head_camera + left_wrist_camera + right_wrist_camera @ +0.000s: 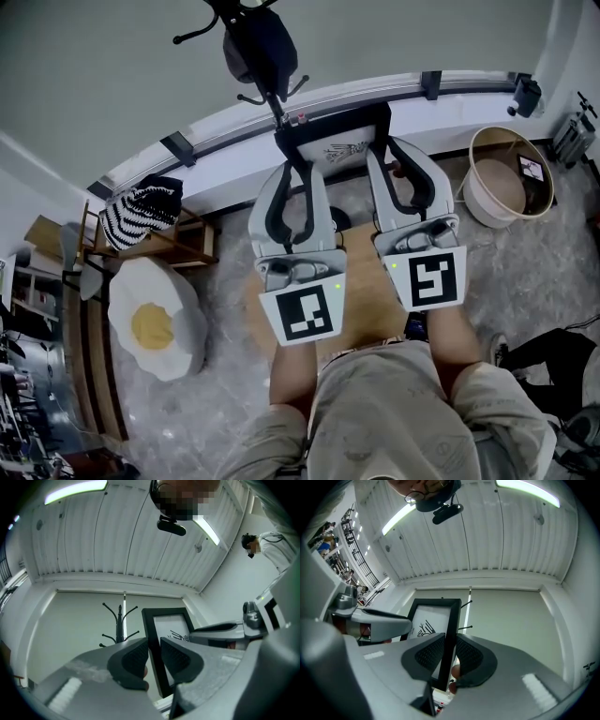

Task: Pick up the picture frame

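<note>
A black picture frame [335, 131] with a white print hangs in the air between my two grippers, above a wooden table [361, 300]. In the head view my left gripper [296, 173] clamps the frame's left side and my right gripper [397, 173] clamps its right side. In the left gripper view the frame [168, 623] stands upright, its left bar pinched by the left gripper [155, 659]. In the right gripper view the right bar of the frame [449, 620] runs between the dark pads [430, 656] of the right gripper [448, 657].
A black coat stand [258, 47] rises behind a low white ledge [225, 131]. To the right sits a round wooden tub [511, 178]. On the left are an egg-shaped cushion [155, 323] and a striped bundle [141, 211] on a wooden rack. Marble floor surrounds the table.
</note>
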Motion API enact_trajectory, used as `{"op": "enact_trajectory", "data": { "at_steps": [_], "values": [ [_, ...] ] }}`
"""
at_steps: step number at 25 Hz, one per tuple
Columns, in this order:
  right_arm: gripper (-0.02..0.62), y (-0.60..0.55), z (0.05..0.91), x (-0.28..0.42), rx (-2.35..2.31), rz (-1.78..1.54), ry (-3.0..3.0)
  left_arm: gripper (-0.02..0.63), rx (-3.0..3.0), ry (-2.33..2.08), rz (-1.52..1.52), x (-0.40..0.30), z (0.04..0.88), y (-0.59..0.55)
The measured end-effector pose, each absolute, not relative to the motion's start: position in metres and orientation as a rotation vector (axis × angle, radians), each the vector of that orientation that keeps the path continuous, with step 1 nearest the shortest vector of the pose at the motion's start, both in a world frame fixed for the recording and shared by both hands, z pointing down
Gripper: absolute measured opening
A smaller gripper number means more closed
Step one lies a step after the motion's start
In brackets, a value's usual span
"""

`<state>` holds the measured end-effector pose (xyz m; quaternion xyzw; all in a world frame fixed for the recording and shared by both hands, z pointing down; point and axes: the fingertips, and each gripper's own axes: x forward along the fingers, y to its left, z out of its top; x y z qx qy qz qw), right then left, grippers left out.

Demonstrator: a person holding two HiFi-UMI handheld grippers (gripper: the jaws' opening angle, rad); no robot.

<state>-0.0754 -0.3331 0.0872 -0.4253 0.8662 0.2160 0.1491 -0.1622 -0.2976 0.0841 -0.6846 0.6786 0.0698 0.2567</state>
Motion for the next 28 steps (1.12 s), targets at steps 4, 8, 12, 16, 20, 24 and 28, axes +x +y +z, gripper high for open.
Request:
{"op": "enact_trajectory", "data": {
  "at_steps": [4, 8, 12, 16, 20, 24, 28],
  "values": [
    [0.075, -0.331, 0.086, -0.075, -1.218, 0.624, 2.484, 0.093, -1.856, 1.830, 0.194, -0.161, 0.083, -0.295],
    [0.075, -0.329, 0.084, -0.073, -1.217, 0.627, 2.478, 0.092, -1.852, 1.824, 0.206, -0.160, 0.082, -0.294],
    [0.075, -0.329, 0.084, -0.073, -1.218, 0.629, 2.481, 0.092, -1.855, 1.821, 0.207, -0.160, 0.082, -0.295],
    [0.075, -0.329, 0.083, -0.069, -1.220, 0.627, 2.482, 0.092, -1.859, 1.818, 0.221, -0.156, 0.080, -0.294],
    [0.075, -0.331, 0.084, -0.067, -1.225, 0.616, 2.484, 0.092, -1.866, 1.821, 0.221, -0.154, 0.081, -0.296],
    [0.075, -0.332, 0.087, -0.065, -1.227, 0.603, 2.488, 0.092, -1.865, 1.820, 0.217, -0.152, 0.083, -0.297],
    [0.075, -0.335, 0.089, -0.066, -1.233, 0.601, 2.499, 0.092, -1.871, 1.825, 0.214, -0.153, 0.086, -0.300]
  ]
}}
